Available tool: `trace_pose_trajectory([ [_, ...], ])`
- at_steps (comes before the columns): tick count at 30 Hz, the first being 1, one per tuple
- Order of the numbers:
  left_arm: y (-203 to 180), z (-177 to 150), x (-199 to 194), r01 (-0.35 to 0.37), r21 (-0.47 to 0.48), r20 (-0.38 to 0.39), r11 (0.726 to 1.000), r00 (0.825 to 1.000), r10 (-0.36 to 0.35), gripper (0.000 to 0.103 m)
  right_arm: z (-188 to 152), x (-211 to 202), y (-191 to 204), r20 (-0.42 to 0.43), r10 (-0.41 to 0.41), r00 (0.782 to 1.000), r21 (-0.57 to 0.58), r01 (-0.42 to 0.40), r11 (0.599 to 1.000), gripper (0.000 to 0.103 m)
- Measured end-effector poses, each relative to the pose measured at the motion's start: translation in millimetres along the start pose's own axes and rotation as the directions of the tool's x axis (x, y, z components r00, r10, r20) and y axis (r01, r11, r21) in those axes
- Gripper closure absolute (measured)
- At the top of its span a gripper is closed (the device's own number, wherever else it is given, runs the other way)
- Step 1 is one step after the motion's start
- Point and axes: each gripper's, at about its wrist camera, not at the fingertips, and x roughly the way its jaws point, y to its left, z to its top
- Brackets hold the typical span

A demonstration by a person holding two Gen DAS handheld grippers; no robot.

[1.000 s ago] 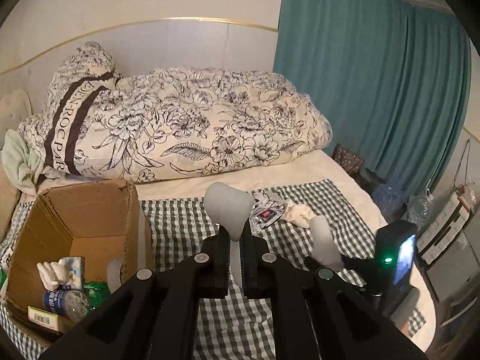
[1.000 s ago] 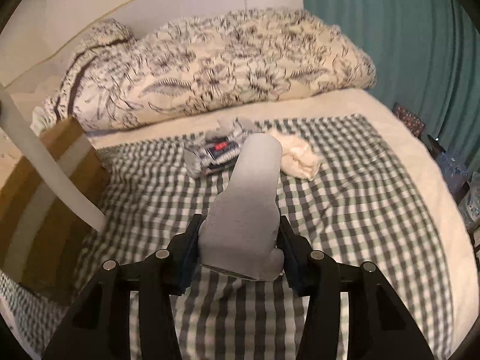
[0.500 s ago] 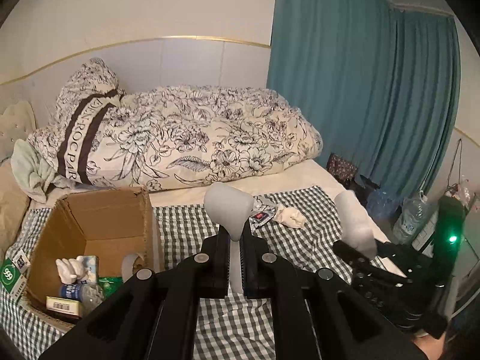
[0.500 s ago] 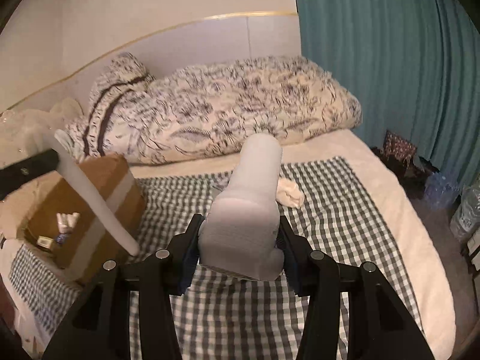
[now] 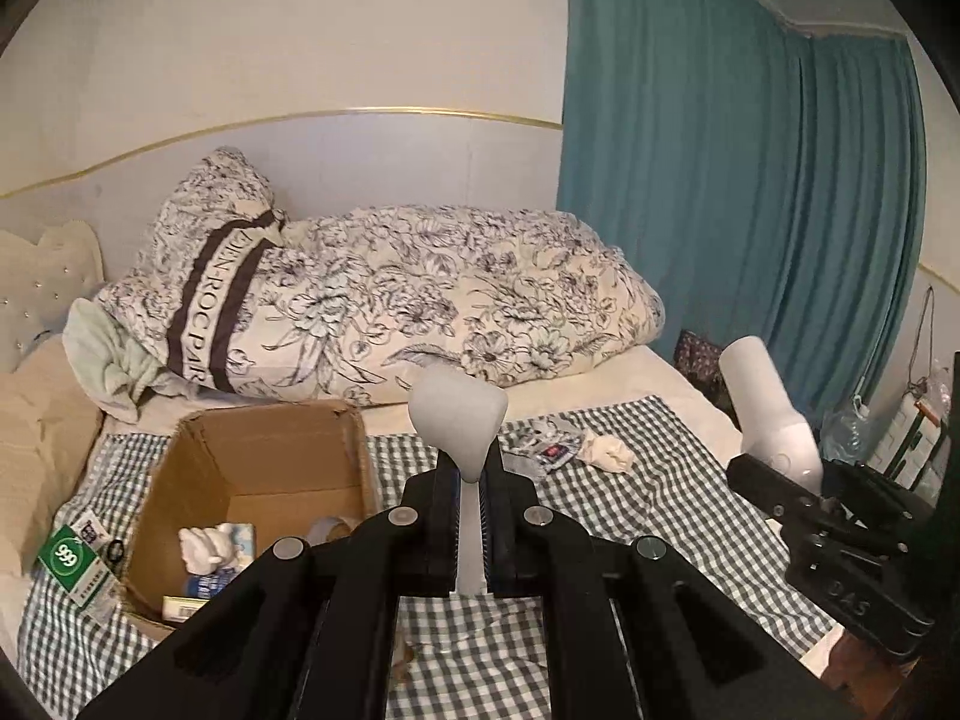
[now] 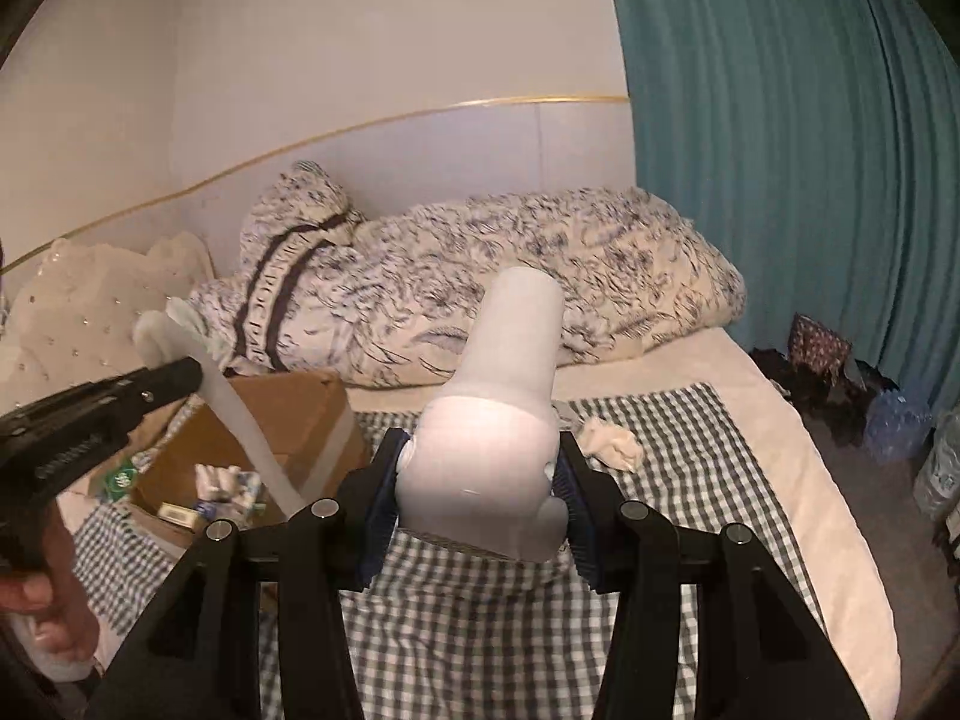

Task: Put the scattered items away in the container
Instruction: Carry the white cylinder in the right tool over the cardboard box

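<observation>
My left gripper (image 5: 471,480) is shut on a thin white paddle-shaped strip (image 5: 459,420), which stands up between the jaws. In the right wrist view the strip (image 6: 252,438) slants across that gripper (image 6: 192,372), above the open cardboard box (image 6: 300,414). My right gripper (image 6: 483,450) is shut on a fat white bottle (image 6: 504,396) that points toward the bed; the bottle (image 5: 768,408) also shows at the right of the left wrist view. The box (image 5: 240,450) holds several small items. A crumpled white tissue (image 5: 606,453) and a foil packet (image 5: 549,447) lie on the checked cloth (image 5: 660,498).
A folded floral duvet (image 5: 420,306) fills the back of the bed. A green packet (image 5: 72,558) lies left of the box. A teal curtain (image 6: 780,180) hangs at the right, with dark bags (image 6: 822,354) and plastic bottles (image 6: 894,426) on the floor below. A hand (image 6: 36,618) grips the left tool.
Both grippers have risen and drawn back from the bed, so more of the wall and curtain shows. Each keeps its hold. The right gripper climbed higher beside the left.
</observation>
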Motion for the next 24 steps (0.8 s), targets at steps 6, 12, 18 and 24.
trace_pose_trajectory([
  [6, 20.0, -0.1, -8.5, -0.042, -0.012, 0.002, 0.999, 0.999, 0.042, 0.098, 5.5, -9.4, 25.4, 0.024, 0.071, 0.997, -0.009, -0.071, 0.997, 0.055],
  [12, 40.2, 0.1, -14.2, -0.083, -0.021, 0.008, 0.996, 0.996, 0.083, 0.098, 11.0, -13.4, 44.9, 0.036, 0.106, 0.994, -0.030, -0.105, 0.994, 0.055],
  [18, 63.8, 0.7, -18.3, -0.123, -0.035, 0.011, 0.992, 0.992, 0.124, 0.098, 16.0, -17.1, 58.8, 0.046, 0.134, 0.990, -0.047, -0.132, 0.990, 0.055],
  [24, 82.7, 3.8, -29.5, -0.143, -0.061, 0.032, 0.988, 0.989, 0.145, 0.098, 21.6, -10.6, 73.8, 0.038, 0.169, 0.985, -0.068, -0.166, 0.984, 0.055],
])
